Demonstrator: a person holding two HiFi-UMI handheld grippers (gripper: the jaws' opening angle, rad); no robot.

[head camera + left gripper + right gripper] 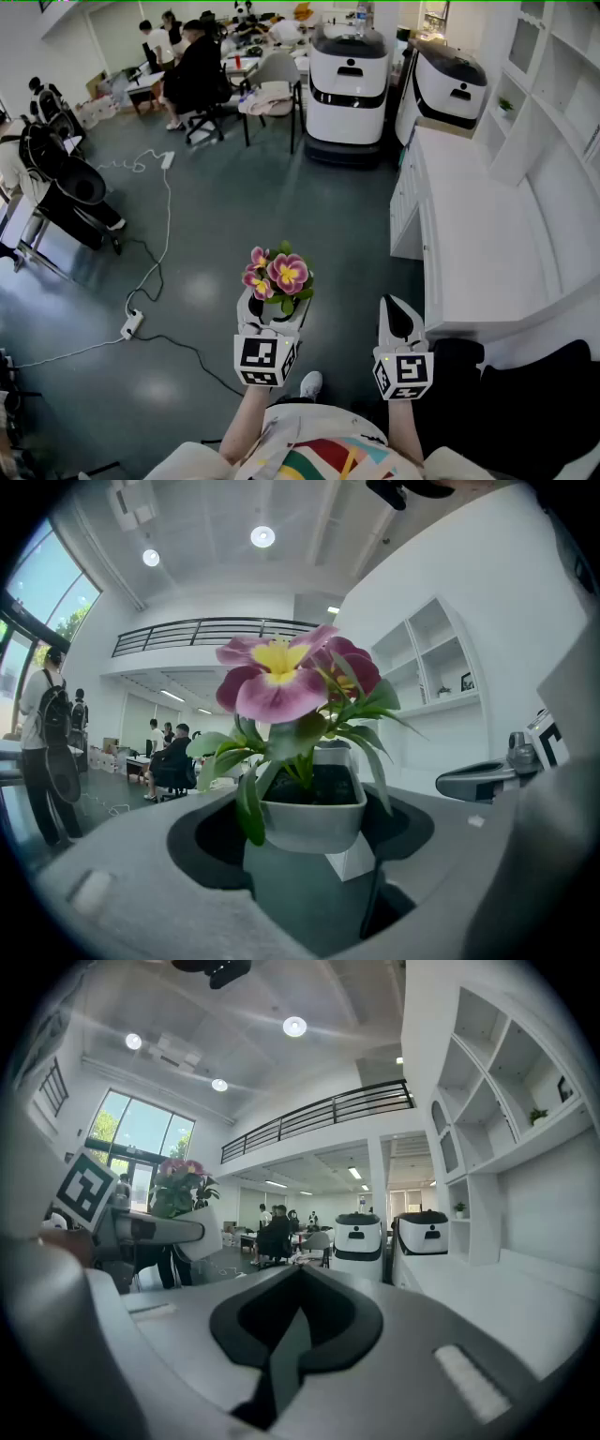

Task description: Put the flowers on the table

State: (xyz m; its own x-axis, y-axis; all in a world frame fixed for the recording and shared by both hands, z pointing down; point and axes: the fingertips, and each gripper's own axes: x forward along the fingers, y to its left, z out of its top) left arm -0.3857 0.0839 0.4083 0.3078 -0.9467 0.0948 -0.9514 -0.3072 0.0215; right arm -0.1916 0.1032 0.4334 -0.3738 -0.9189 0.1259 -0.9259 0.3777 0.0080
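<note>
Holding the flowers (277,274) in the left gripper (274,307), left of the table (487,253).
The left jaws are closed on the white pot (312,810), which stands upright and well apart from the table. The right gripper (401,321) is nearer to the table edge, its jaws together and empty. At the table's far end stand two white machines (347,89); left of them sit people (195,66).

Grey floor (234,216), white shelving (553,103)

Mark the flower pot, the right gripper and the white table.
flower pot (314,816): left gripper view, its white front wall.
right gripper (396,305): head view, at its closed fingertips.
white table (487,262): head view, bare top.
</note>
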